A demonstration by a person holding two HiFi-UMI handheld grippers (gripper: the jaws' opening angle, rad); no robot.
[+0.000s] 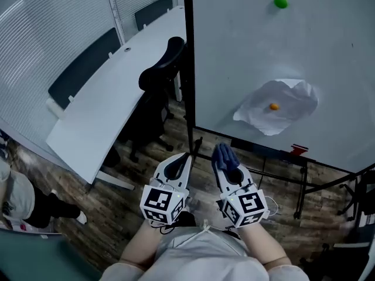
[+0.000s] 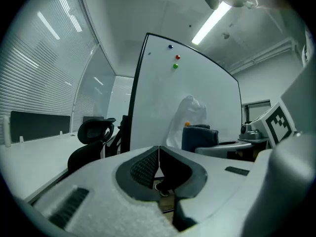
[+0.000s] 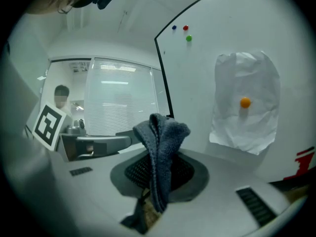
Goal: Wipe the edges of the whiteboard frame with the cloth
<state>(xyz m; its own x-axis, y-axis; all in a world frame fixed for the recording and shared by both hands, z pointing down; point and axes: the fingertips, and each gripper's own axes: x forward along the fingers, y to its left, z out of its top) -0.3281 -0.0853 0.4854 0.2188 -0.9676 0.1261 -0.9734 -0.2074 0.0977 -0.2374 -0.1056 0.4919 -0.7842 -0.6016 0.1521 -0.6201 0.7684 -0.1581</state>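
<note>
A whiteboard [image 1: 275, 45] with a black frame [image 1: 188, 57] stands in front of me; its left edge shows in the left gripper view as the frame [image 2: 137, 90] and in the right gripper view as the frame [image 3: 163, 73]. My right gripper [image 1: 225, 160] is shut on a folded blue-grey cloth [image 1: 223, 154], which sticks up between the jaws as the cloth [image 3: 160, 152]. The left gripper [image 1: 183, 160] is shut with nothing in it, its jaws pressed together, a little below and in front of the frame's lower left corner. Both grippers are held short of the board.
A crumpled white paper [image 1: 278, 105] is pinned to the board by an orange magnet [image 1: 273, 106]; a green magnet [image 1: 280, 2] sits higher up. A black office chair [image 1: 158, 78] and a long white table [image 1: 111, 89] stand left of the frame. The board's stand legs [image 1: 302, 180] cross the wooden floor.
</note>
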